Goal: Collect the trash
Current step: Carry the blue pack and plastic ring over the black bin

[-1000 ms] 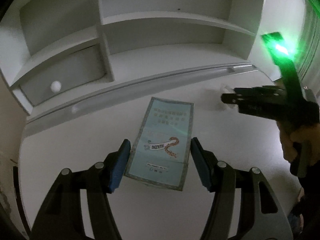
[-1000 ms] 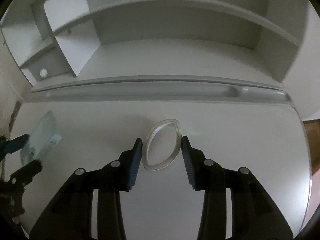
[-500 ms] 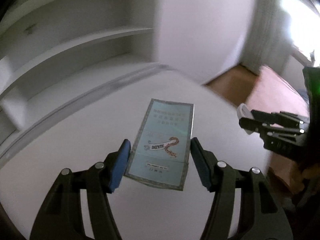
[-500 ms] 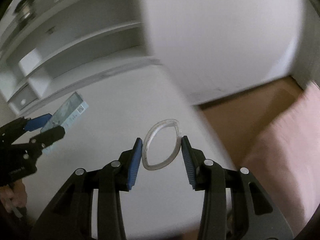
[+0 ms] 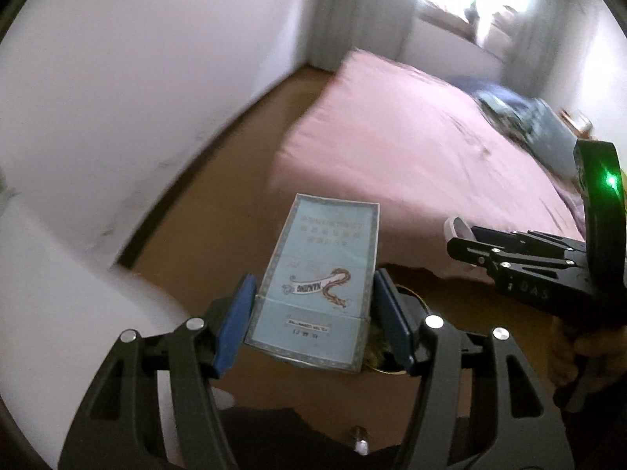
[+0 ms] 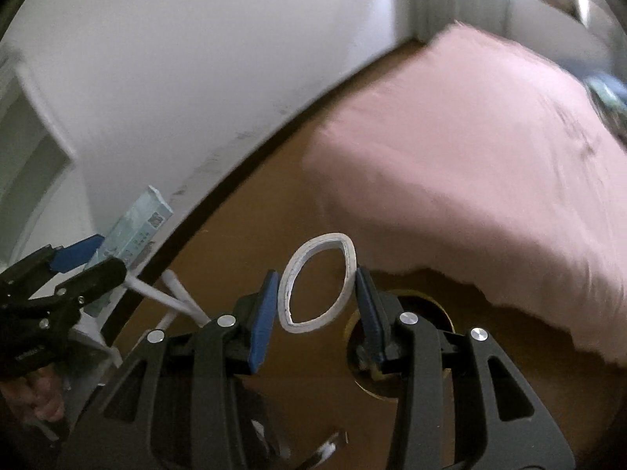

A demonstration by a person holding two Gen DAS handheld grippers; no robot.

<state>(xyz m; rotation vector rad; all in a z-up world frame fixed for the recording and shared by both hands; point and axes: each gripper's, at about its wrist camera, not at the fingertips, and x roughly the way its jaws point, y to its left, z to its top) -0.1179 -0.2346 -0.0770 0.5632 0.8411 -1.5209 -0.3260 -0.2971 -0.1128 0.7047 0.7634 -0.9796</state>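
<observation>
Carrying stage of trash collection. The left tool is clamped across the width of a flat pale-blue packet, its blue pads pressing the packet's two long edges near the lower end, so that most of the packet juts forward past the tips. The right tool is clamped on a white ring, a thin band squeezed from both sides into a pointed oval that stands upright between the pads. Both items hang in the air above the brown floor, with the pink bed beyond and the white wall to the left; neither touches any surface. A dark round opening with a yellowish rim lies on the floor directly below the right tool and just behind its right finger; in the left view a part of the same rim peeps out beside the packet. It is probably the bin, though too little shows to be sure. To finish the step well, each tool should be brought squarely over that opening and lowered close before the grip is released, one tool at a time, since the light packet may flutter sideways and the sprung ring may jump as it recovers its shape. The tools sit near each other, so they need spacing over the mouth.
</observation>
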